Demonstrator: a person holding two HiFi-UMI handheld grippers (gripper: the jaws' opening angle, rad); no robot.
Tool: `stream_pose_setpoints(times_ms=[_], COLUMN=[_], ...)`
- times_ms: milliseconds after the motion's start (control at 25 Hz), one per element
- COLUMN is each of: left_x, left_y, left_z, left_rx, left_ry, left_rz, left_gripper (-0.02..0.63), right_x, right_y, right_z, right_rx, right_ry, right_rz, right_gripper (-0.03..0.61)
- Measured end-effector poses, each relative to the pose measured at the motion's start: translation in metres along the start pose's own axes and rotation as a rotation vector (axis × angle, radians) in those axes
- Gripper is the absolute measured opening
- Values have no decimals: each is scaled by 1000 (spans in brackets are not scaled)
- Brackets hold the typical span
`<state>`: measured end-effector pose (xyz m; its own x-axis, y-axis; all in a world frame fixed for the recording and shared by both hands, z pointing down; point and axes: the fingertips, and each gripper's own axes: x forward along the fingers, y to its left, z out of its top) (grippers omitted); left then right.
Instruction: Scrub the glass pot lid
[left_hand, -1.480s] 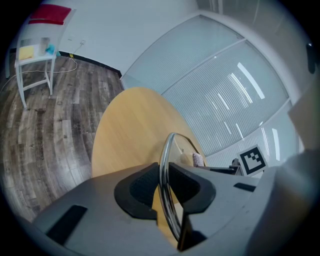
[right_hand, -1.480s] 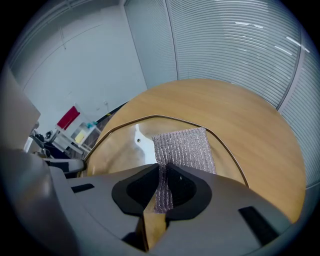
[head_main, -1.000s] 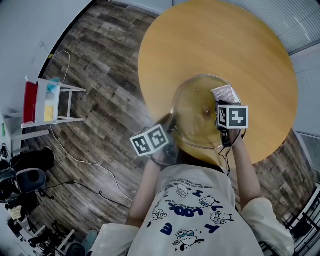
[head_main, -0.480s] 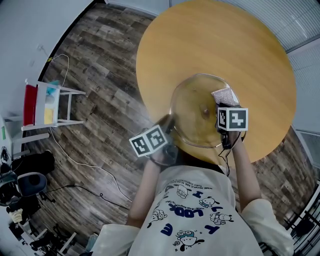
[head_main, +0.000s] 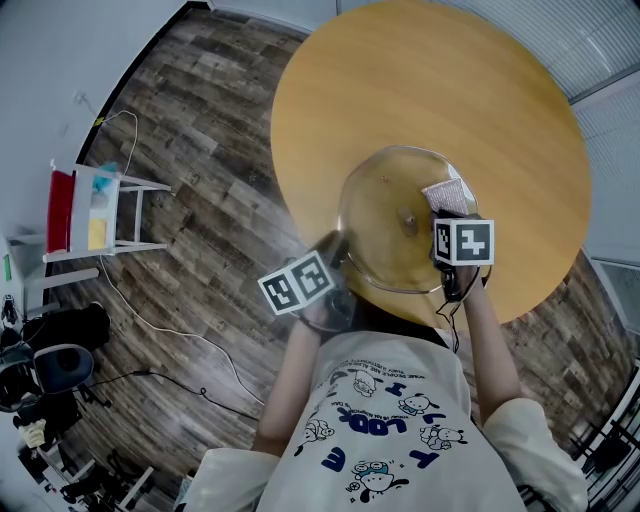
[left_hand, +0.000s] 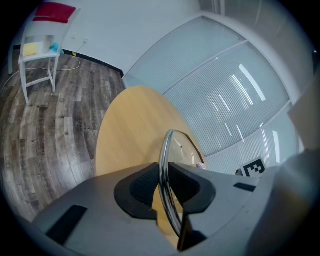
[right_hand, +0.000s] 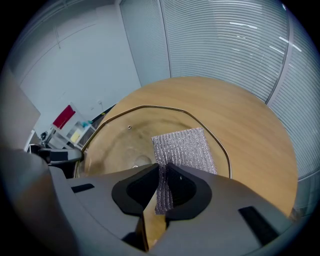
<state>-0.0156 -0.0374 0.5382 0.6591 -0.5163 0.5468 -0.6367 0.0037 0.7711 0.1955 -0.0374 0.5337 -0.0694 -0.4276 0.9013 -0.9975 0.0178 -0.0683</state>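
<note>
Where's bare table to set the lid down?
The whole far part of the table, beyond the glass lid, is bare wood. Crowded only at the near edge, where the left gripper grips the lid's rim and the right gripper holds the scrub pad on it.

The glass pot lid (head_main: 385, 205) is clear, smooth and glossy, edged with a bright polished metal rim (left_hand: 162, 160). The scrubbing pad (right_hand: 184, 145) lying on it is a silvery, ribbed, rough-looking mesh cloth with a metallic sheen. The round bench (head_main: 420, 80) is smooth pale wood with a matt finish, the floor (head_main: 210, 150) is dark, streaky wood-grain planking, and the left gripper (left_hand: 162, 182) and right gripper (right_hand: 162, 182) are matt grey plastic whose jaws carry dull black pads (left_hand: 142, 187).
</note>
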Motion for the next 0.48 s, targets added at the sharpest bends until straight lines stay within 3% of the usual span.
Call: stream_pose_setpoints(times_ms=[480], left_x=[0], left_y=[1], left_z=[-5], left_rx=[-4], left_ry=[-3], left_rz=[4], left_gripper=[71], right_x=[-1], right_y=[4], right_z=[-10], right_rx=[-15], right_ry=[22], right_rz=[-1], right_gripper=[57])
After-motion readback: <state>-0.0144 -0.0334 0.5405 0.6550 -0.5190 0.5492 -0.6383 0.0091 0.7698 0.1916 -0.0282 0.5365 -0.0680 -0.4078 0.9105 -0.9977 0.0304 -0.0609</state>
